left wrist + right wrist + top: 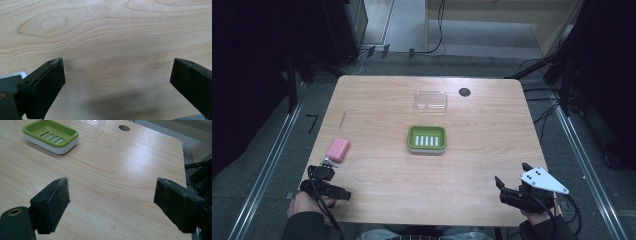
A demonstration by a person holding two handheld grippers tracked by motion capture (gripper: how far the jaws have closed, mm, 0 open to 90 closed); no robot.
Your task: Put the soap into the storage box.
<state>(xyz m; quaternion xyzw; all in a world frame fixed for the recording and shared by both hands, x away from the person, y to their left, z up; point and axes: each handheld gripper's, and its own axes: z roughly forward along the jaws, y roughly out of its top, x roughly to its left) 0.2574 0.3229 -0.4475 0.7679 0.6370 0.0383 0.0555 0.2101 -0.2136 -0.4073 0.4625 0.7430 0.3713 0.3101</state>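
Nothing done yet: left gripper [328, 162], jaws apart, is hovering by the pink soap [338, 149] near the surface's left edge, right gripper [511, 175] is waiting w/ jaws apart, green soap dish [427, 138] sitting empty mid-surface.

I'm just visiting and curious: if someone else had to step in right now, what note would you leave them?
Left gripper: open, holding nothing, just short of the pink soap at the table's left edge.
Right gripper: open, holding nothing, low over the near right corner.
Green soap dish: mid-table, nothing in it. Clear lid: lying beyond it.
Done: nothing picked up yet.
Left, probably: grasp the soap, set it in the dish, perhaps add the lid.
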